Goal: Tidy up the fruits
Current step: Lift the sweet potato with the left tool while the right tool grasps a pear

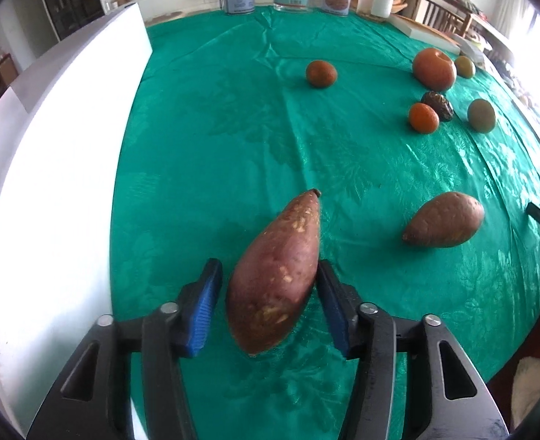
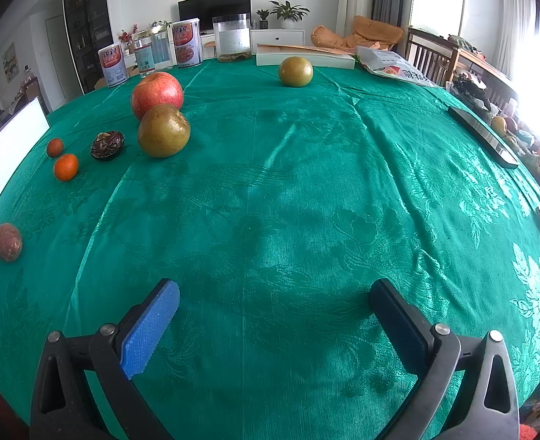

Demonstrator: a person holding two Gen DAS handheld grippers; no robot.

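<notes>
Green tablecloth [image 1: 233, 117] bears sweet potato [image 1: 275, 278] between left gripper [image 1: 270, 278] pads

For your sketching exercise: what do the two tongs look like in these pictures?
Both tongs, left and right, have black, angular plastic arms with triangular cut-outs and round silver pivot pins. Each finger carries a ribbed rectangular blue pad. No cables or sleeves show.

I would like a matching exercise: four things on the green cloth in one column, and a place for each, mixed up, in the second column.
Things:
1. long sweet potato
2. red apple
3. dried dark fruit
4. white book

Places:
A. at the far table edge, behind a lone green-brown fruit
B. between the left gripper's fingers
C. right behind the nearer green-brown fruit
D. beside the small orange fruit

Pairs: 1-B, 2-C, 3-D, 4-A
</notes>
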